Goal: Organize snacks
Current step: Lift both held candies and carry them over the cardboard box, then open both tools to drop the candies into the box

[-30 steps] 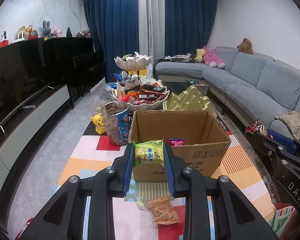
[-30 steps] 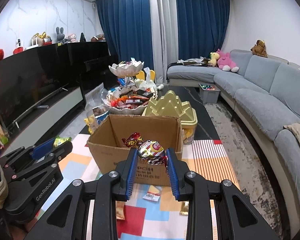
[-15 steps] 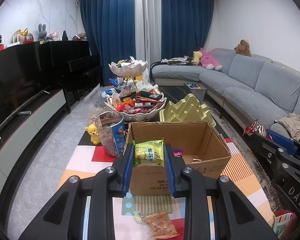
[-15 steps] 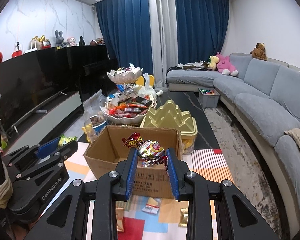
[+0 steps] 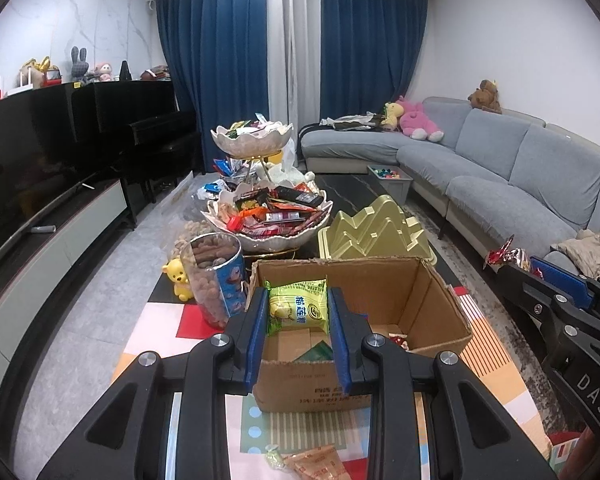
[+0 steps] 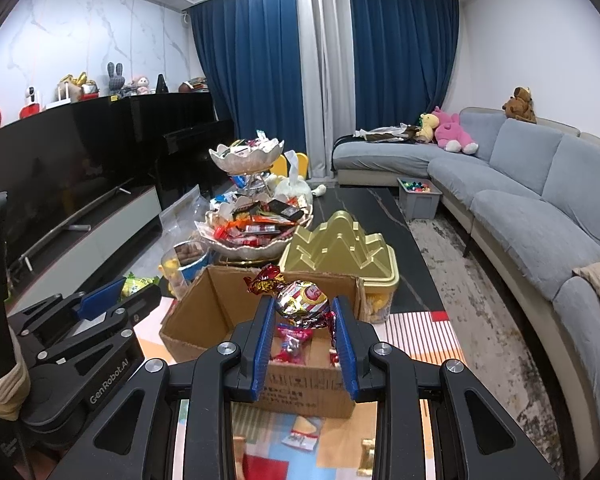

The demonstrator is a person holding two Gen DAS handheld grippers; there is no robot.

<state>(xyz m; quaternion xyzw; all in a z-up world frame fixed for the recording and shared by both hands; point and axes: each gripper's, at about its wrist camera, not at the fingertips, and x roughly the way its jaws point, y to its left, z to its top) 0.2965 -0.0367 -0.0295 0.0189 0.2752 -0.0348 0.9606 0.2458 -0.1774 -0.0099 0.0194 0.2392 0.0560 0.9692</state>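
Note:
My left gripper (image 5: 298, 300) is shut on a green snack packet (image 5: 297, 307), held above the near left part of an open cardboard box (image 5: 432, 300). My right gripper (image 6: 302, 308) is shut on a foil-wrapped candy (image 6: 300, 300) with red twisted ends, over the same cardboard box (image 6: 188, 320). A few small wrapped snacks (image 6: 290, 344) lie on the box floor. In the left wrist view the right gripper (image 5: 540, 276) shows at the right edge with its candy; in the right wrist view the left gripper (image 6: 120, 292) shows at the left with the green packet.
Behind the box stand a tiered white bowl of snacks (image 5: 268, 220), a gold ridged container (image 5: 372, 232), a clear jar of nuts (image 5: 216, 276) and a yellow bear figure (image 5: 178, 280). Loose packets (image 5: 316, 464) lie on the coloured mat. A grey sofa (image 5: 520, 172) runs along the right, a TV cabinet (image 5: 52, 236) along the left.
Both grippers have moved forward toward the box with their snacks still held; the box now sits closer and lower in both views, with its inside floor showing.

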